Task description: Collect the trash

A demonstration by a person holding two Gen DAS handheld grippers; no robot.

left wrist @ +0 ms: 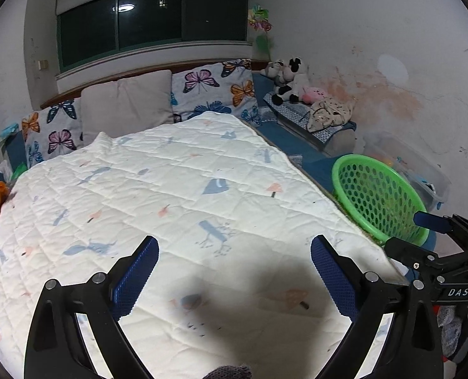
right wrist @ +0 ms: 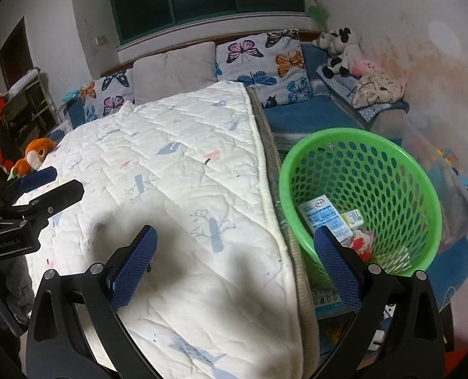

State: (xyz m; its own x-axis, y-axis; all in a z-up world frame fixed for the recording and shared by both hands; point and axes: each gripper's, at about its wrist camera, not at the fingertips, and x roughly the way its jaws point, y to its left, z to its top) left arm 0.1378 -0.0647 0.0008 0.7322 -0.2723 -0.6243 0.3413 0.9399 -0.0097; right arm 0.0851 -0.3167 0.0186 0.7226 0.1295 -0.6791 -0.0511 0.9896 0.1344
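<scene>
Right wrist: quilted bed (right wrist: 177,164) – green basket (right wrist: 401,170) beside, cartons (right wrist: 325,218) possibly inside; both grippers spread, empty.

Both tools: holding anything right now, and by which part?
Nothing is held. The left tool stands open over the quilt; the right tool stands open, empty, with cartons already lying in the green basket.

Both wrist fisheyes look steeply down, close over the white quilt (left wrist: 170,189), sharing the butterfly pillows (right wrist: 265,60) and green basket (right wrist: 376,158) at right.
</scene>
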